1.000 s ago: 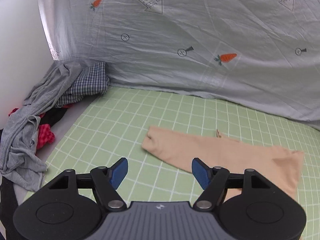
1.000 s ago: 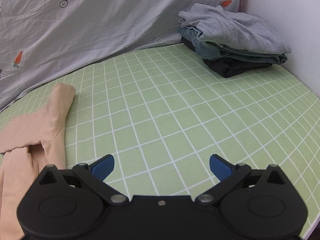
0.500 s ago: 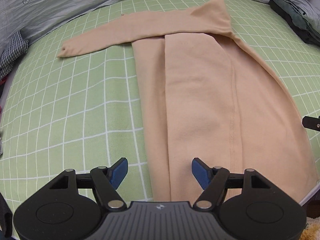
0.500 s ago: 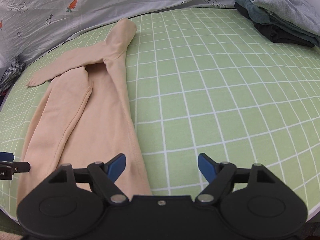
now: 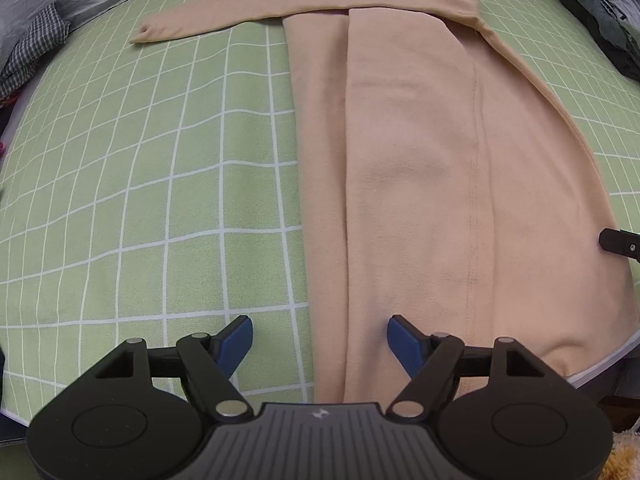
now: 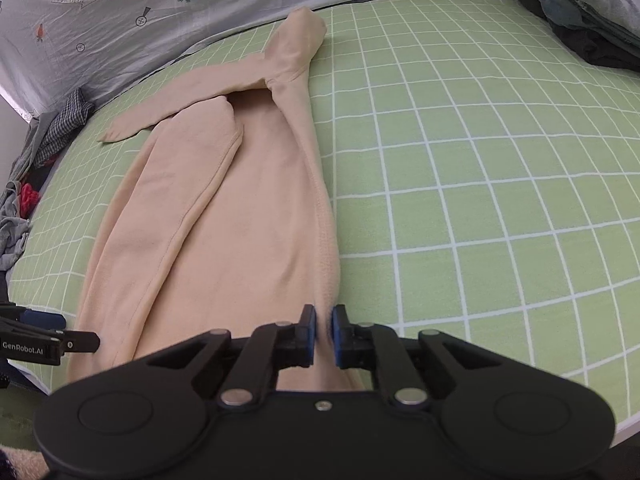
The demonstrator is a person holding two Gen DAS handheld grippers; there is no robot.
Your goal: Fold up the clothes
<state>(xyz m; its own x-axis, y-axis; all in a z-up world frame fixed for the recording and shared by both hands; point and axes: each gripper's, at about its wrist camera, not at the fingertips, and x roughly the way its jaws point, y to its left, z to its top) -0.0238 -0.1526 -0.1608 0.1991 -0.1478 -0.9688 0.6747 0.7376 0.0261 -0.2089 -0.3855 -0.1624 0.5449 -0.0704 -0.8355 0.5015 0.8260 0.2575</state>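
Beige top (image 6: 224, 216) lies flat on green grid mat (image 6: 480, 160), hem nearest; right gripper (image 6: 323, 334) pressed together, pinching the hem's right edge at 6 o'clock; left gripper (image 5: 320, 338) spread wide, hovering over the hem's left part; one sleeve runs toward 10 o'clock; folded stack (image 6: 580, 16) at 1 o'clock; loose clothes (image 6: 60, 128) at 9 o'clock.

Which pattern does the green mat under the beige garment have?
The green mat carries a white square grid, clearest in the right wrist view.
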